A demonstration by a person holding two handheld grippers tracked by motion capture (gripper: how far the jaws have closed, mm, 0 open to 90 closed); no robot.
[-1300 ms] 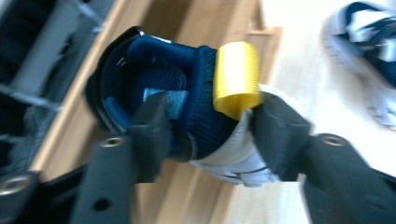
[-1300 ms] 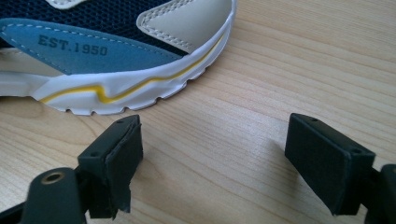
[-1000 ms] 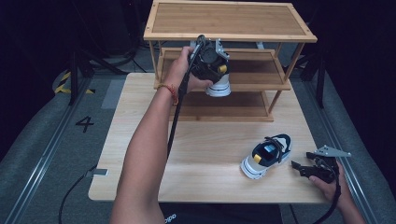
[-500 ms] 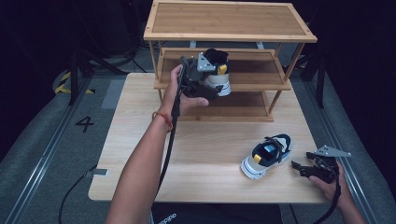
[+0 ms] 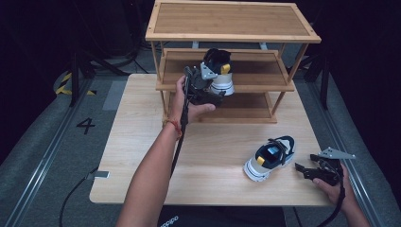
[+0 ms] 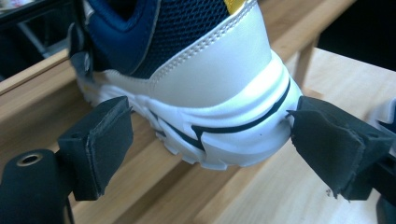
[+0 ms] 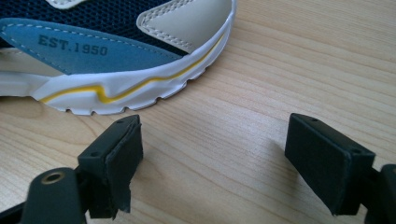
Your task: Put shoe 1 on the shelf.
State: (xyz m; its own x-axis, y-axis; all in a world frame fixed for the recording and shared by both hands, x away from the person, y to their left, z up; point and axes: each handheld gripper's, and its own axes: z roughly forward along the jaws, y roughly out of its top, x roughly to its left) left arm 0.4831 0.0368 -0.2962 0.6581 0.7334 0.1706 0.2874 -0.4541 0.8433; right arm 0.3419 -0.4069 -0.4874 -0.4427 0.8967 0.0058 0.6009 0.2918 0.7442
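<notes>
A white and navy shoe (image 5: 220, 74) with a yellow tab stands on the middle shelf (image 5: 265, 71) of the wooden rack, heel toward me. My left gripper (image 5: 204, 89) is just in front of it. Its jaws have just been opening and now stand wide on either side of the heel (image 6: 224, 102). The left pad (image 6: 105, 140) is clear of the sole and the right pad (image 6: 327, 144) sits at its edge. The matching shoe (image 5: 269, 158) lies on the table at the right. My right gripper (image 5: 302, 171) rests open beside it, nothing between its pads (image 7: 116, 158).
The three-shelf wooden rack (image 5: 231, 21) stands at the far edge of the light wooden table (image 5: 213, 156). Its top and bottom shelves hold nothing. Black cables trail from both grippers over the near edge. Grey floor with rails lies around the table.
My left gripper set the shoe on the middle shelf, let go of it and drew back and down toward me. The right gripper and the other shoe stayed put.
</notes>
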